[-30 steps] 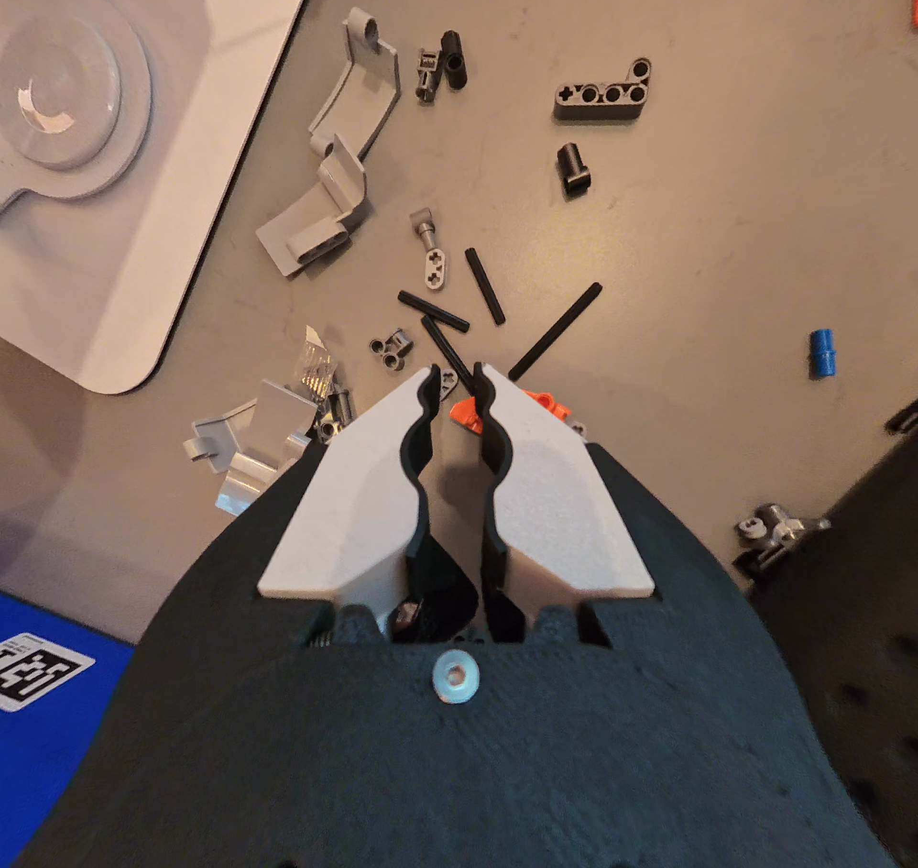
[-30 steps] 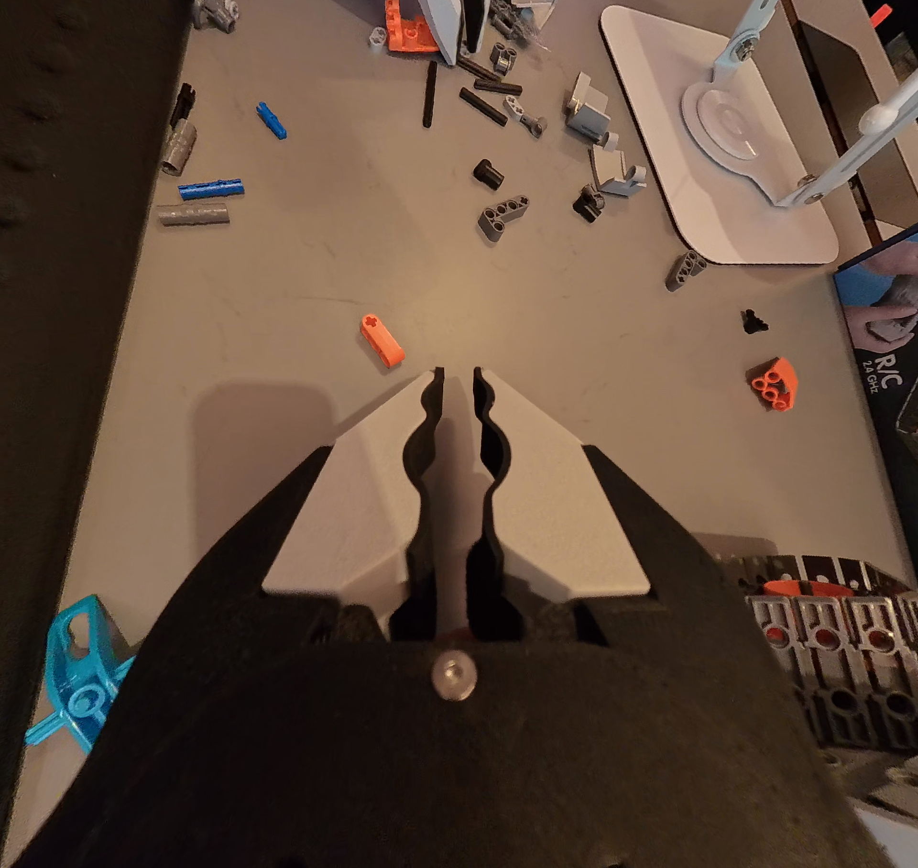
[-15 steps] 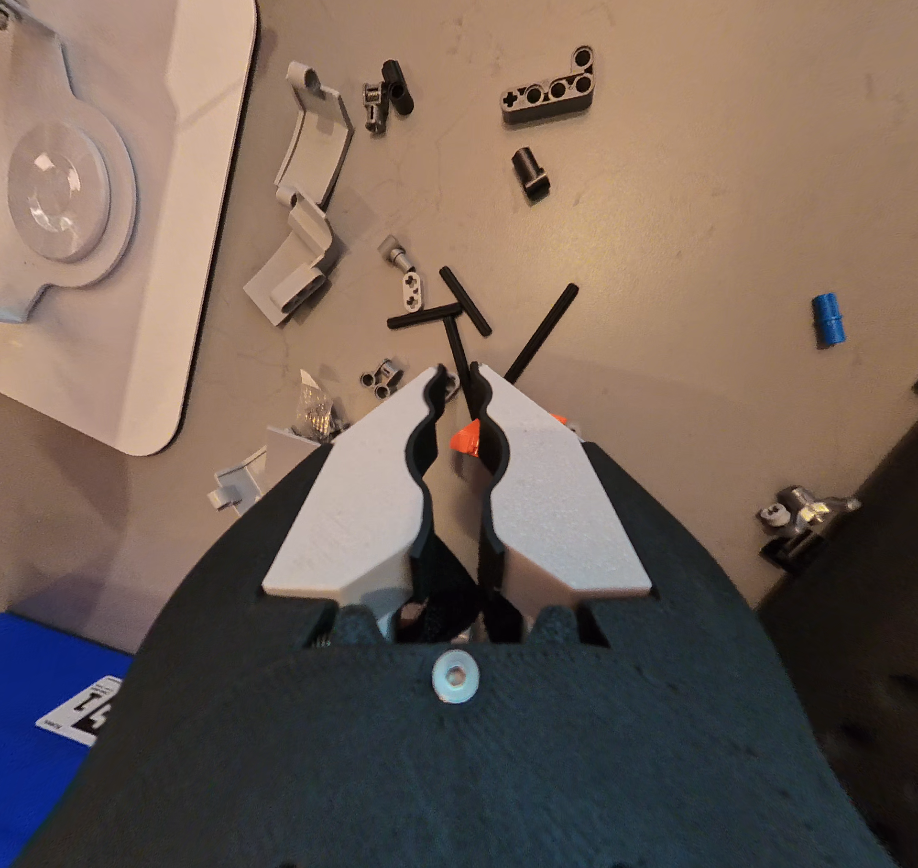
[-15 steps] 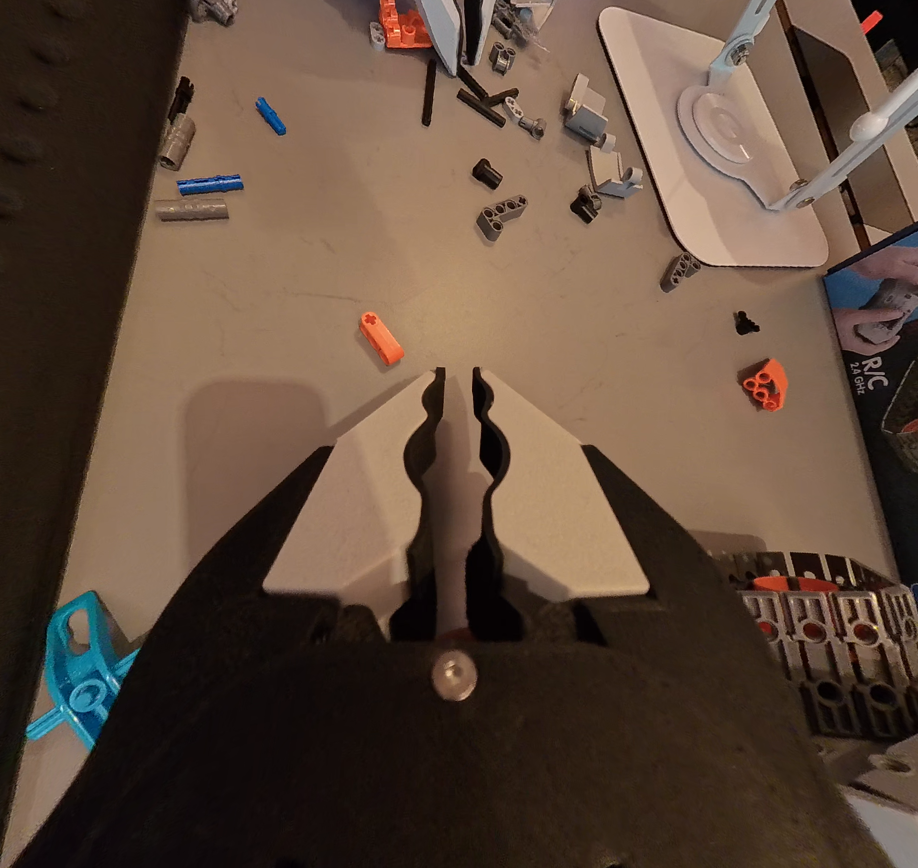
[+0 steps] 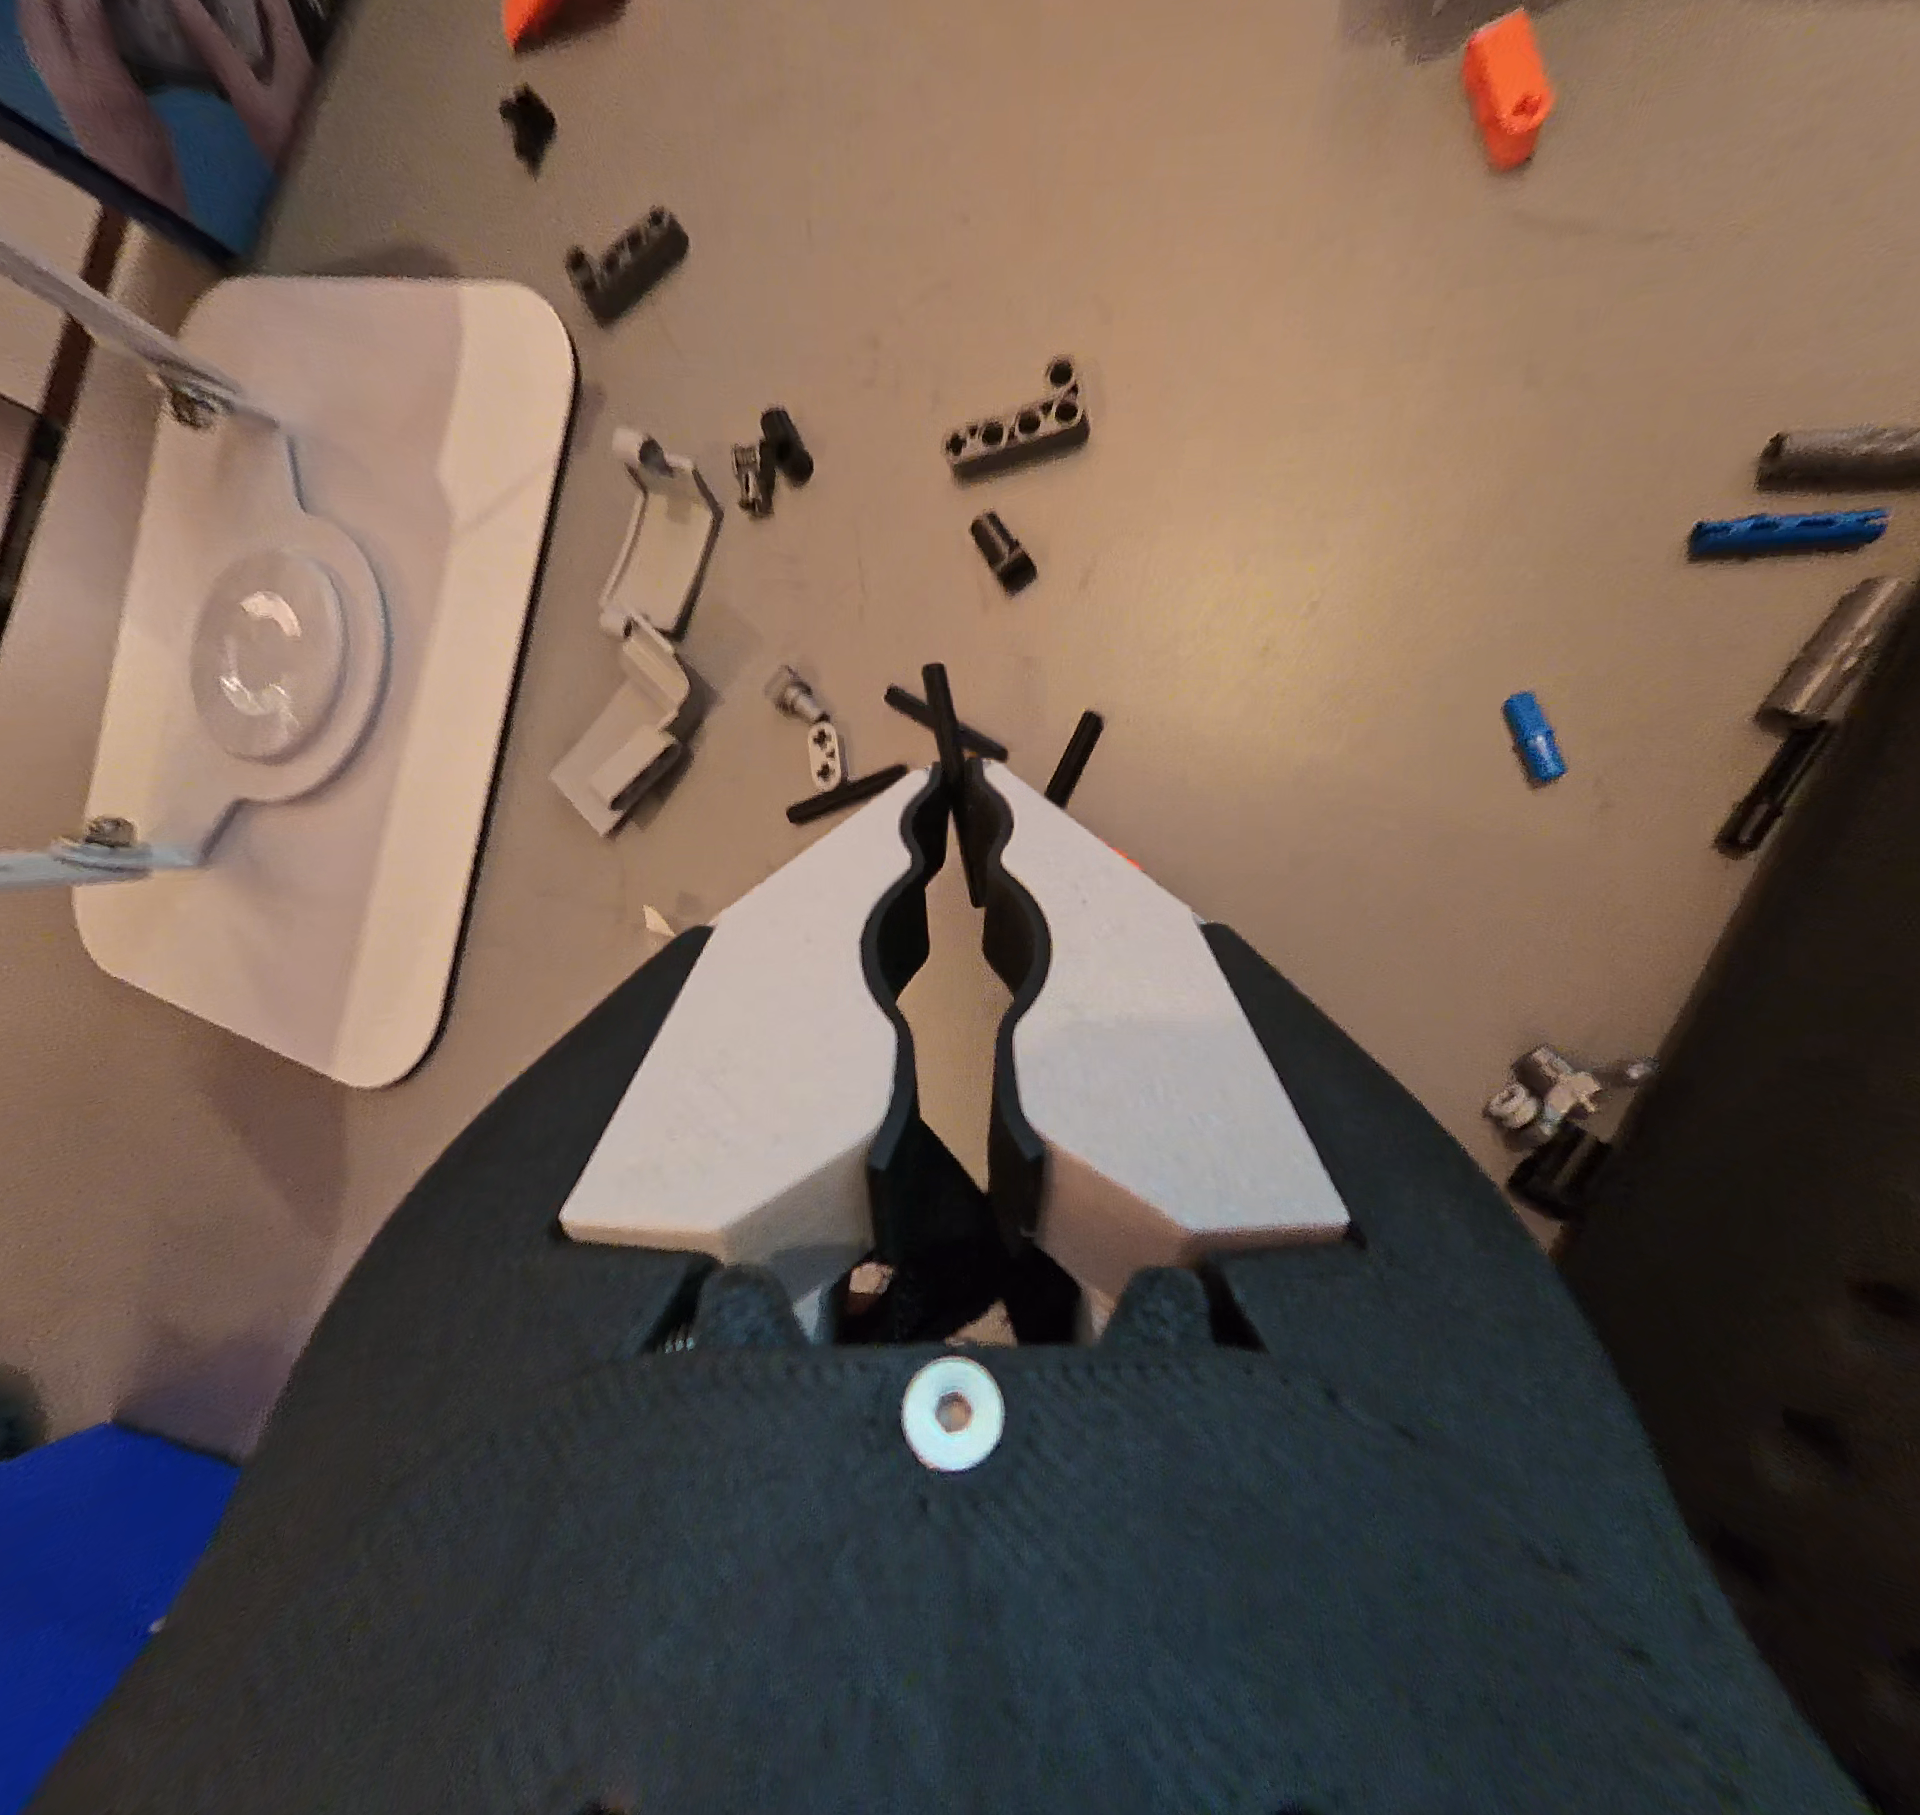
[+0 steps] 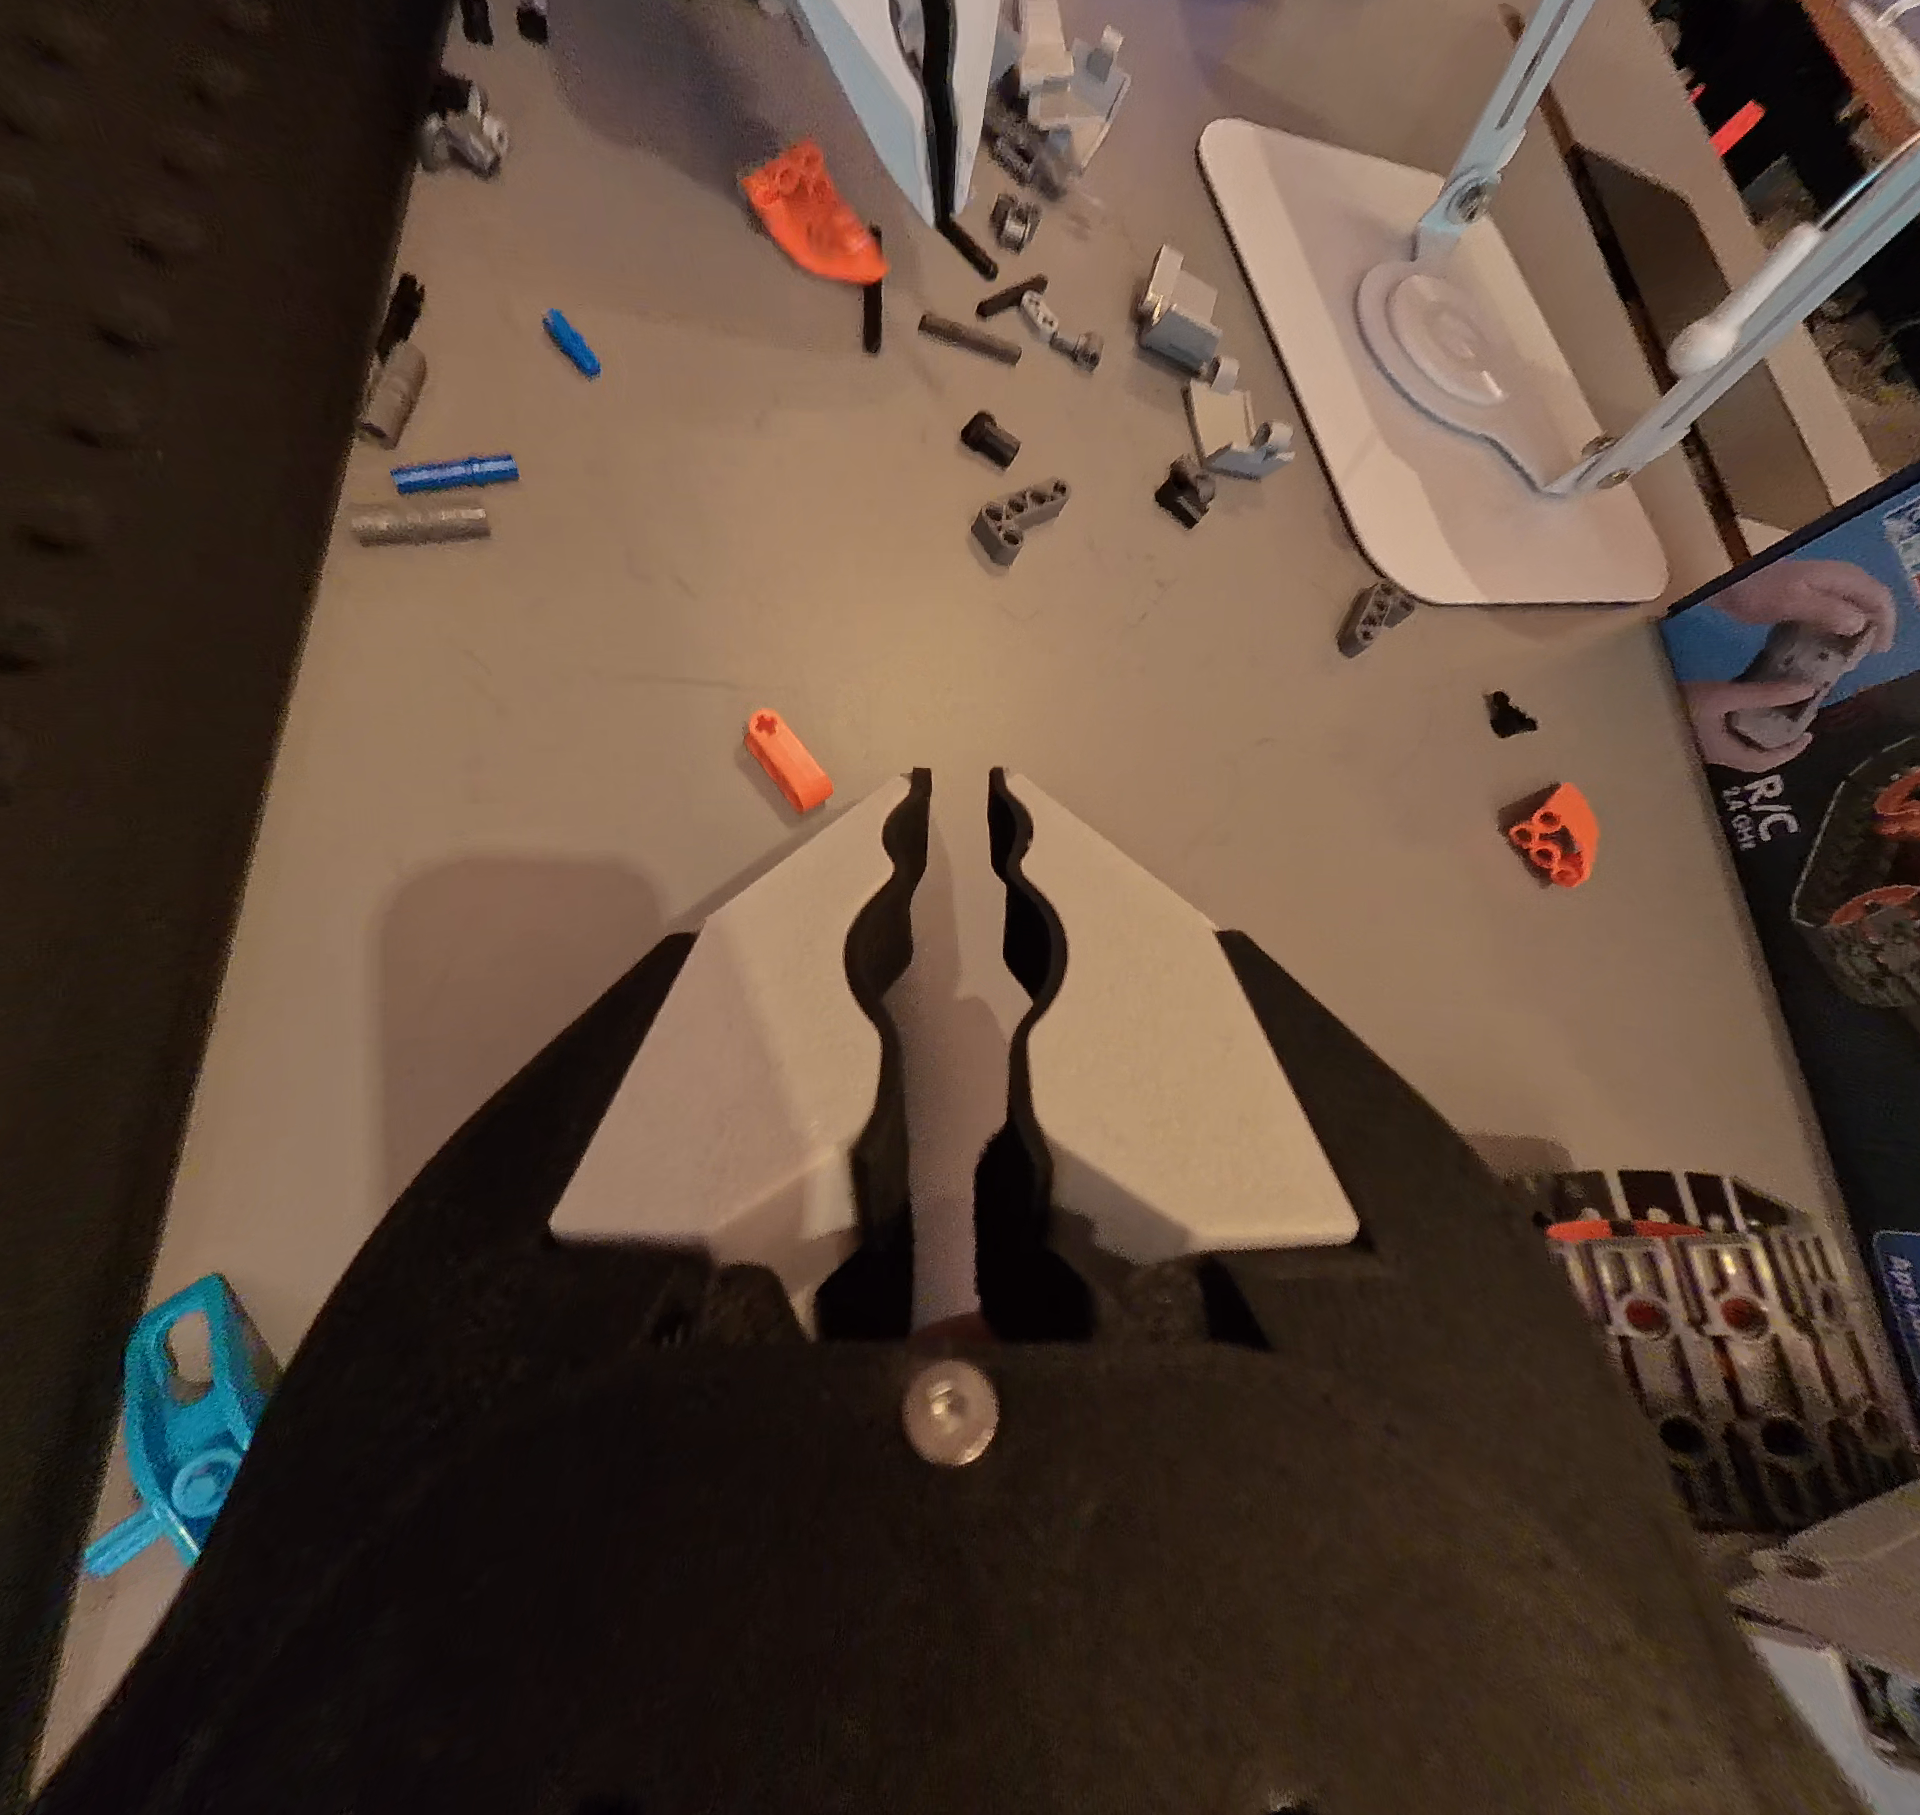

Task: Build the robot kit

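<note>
My left gripper point(image 5: 951, 778) is shut on a thin black axle rod point(image 5: 940, 716) and holds it above the grey table; the rod sticks out past the fingertips. Other black rods point(image 5: 847, 794) and small grey parts point(image 5: 826, 752) lie just beneath. In the right wrist view the left gripper point(image 6: 951, 207) hangs at the far end of the table with the rod point(image 6: 971, 253) at its tip, next to an orange wedge piece point(image 6: 816, 227). My right gripper point(image 6: 956, 778) is narrowly open and empty, low over the table, with an orange short beam point(image 6: 788, 759) just to its left.
A white lamp base point(image 5: 468, 518) lies left of the left gripper, with grey panels point(image 5: 665, 539) beside it. A grey bent beam point(image 5: 1023, 430), blue pins point(image 5: 1532, 737) and a dark wall point(image 5: 1766, 1246) are around. A tracked assembly point(image 6: 1714, 1329) and a printed box point(image 6: 1818, 726) sit right of the right gripper. My right fingertips sit around 15 cm from my left ones.
My left gripper has shut on a black rod from the pile and risen away from the table with it. The right gripper has barely moved.
</note>
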A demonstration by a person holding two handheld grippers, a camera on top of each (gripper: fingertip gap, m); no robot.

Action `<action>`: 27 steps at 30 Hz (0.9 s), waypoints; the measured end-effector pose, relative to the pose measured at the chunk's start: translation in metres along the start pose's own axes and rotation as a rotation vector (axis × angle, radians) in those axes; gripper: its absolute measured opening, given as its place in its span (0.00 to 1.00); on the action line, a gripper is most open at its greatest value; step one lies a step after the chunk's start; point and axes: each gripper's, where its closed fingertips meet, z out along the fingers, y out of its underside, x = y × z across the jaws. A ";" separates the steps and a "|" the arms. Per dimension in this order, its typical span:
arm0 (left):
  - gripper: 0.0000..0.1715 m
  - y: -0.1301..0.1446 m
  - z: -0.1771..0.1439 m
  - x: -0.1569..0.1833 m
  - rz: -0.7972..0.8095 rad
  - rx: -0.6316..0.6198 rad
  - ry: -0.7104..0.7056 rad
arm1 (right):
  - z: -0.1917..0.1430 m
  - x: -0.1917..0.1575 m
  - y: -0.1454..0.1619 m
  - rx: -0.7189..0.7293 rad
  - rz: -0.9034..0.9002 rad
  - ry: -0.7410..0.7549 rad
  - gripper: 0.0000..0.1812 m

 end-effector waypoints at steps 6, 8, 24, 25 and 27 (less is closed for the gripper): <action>0.01 -0.035 -0.008 0.009 0.098 0.108 0.011 | -0.009 0.009 -0.024 0.083 -0.029 0.080 0.06; 0.01 -0.046 -0.009 0.014 0.120 0.138 0.025 | -0.011 0.009 -0.036 0.106 -0.057 0.102 0.07; 0.01 -0.096 -0.024 0.048 0.519 0.186 -0.088 | 0.015 -0.012 -0.085 0.075 -0.247 0.057 0.12; 0.01 -0.095 -0.023 0.050 0.532 0.183 -0.083 | 0.015 -0.013 -0.085 0.081 -0.240 0.051 0.11; 0.01 -0.096 -0.023 0.053 0.537 0.189 -0.077 | 0.017 -0.015 -0.085 0.086 -0.230 0.043 0.06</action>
